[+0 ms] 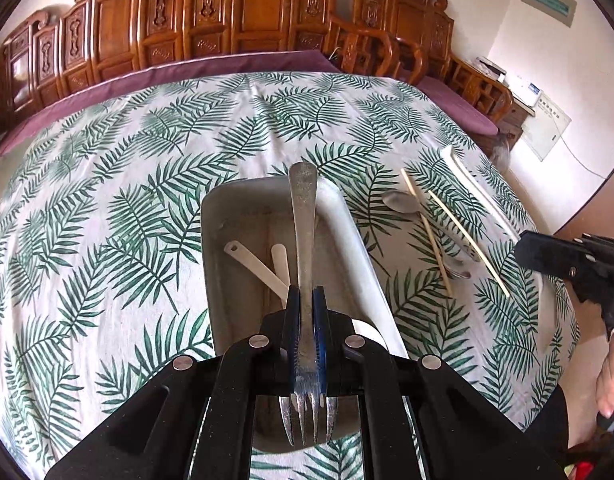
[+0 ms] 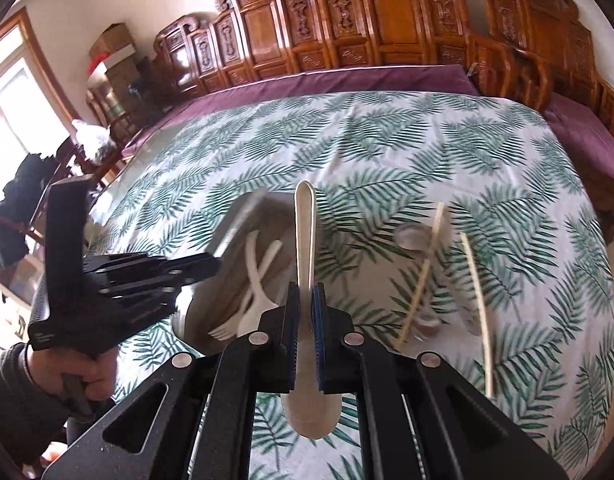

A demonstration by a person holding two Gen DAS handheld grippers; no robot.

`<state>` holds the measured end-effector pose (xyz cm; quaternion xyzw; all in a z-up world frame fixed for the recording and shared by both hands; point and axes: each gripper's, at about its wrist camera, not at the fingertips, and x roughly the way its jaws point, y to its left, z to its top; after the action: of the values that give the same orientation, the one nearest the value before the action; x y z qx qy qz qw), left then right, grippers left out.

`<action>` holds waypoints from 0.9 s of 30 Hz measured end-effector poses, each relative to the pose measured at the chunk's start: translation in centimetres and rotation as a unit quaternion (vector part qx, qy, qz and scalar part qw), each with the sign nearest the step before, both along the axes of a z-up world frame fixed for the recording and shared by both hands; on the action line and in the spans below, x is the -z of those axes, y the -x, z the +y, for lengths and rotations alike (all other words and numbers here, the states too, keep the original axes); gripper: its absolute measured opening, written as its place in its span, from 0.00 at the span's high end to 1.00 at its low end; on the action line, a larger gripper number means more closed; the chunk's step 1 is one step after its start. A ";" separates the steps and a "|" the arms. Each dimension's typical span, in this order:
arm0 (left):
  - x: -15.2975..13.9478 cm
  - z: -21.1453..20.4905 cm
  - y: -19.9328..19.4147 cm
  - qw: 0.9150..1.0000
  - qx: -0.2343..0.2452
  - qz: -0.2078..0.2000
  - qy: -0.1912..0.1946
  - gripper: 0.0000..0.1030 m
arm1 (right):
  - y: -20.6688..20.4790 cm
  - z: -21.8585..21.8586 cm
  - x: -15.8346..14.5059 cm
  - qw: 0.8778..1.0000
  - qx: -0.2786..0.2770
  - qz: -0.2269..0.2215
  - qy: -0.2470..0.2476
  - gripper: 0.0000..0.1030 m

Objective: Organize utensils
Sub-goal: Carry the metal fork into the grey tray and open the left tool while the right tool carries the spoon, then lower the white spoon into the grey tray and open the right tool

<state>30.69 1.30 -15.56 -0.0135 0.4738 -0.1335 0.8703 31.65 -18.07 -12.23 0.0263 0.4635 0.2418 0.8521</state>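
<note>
My left gripper (image 1: 307,300) is shut on a metal fork (image 1: 303,216), handle pointing away, tines toward the camera, held above a grey tray (image 1: 235,208). White plastic utensils (image 1: 263,264) lie in the tray. My right gripper (image 2: 305,300) is shut on a white plastic spoon (image 2: 305,232), bowl toward the camera, above the table right of the tray (image 2: 235,220). White plastic forks (image 2: 251,280) lie in that tray. The left gripper also shows in the right wrist view (image 2: 199,268).
On the leaf-print tablecloth (image 1: 127,168), right of the tray, lie two wooden chopsticks (image 1: 467,240), a metal spoon (image 1: 401,202), another metal utensil (image 1: 457,270) and a long white utensil (image 1: 479,192). Carved wooden chairs (image 1: 247,12) line the far side.
</note>
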 end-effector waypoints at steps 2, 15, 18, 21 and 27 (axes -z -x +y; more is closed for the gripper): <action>0.3 0.1 -0.3 1.000 -0.002 0.004 0.002 0.94 | -0.2 1.1 0.1 1.000 -0.010 0.001 0.002 0.92; -3.0 3.8 1.8 0.999 -0.025 -0.035 0.001 0.78 | -1.1 5.9 1.3 0.999 -0.030 0.002 0.012 0.92; -4.0 4.8 2.7 0.998 -0.033 -0.050 -0.008 0.69 | -1.3 6.9 1.7 0.999 -0.032 0.001 0.014 0.92; -4.7 5.6 3.6 0.997 -0.038 -0.060 -0.013 0.61 | -1.5 7.9 2.2 0.999 -0.033 0.002 0.019 0.92; -4.9 6.9 4.6 0.996 -0.043 -0.074 -0.030 0.45 | -2.0 9.5 3.7 0.999 -0.035 0.014 0.021 0.92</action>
<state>26.06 8.22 -10.62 0.0022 0.4107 -0.0826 0.9080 33.60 -8.61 -15.91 -0.0040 0.4805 0.2611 0.8372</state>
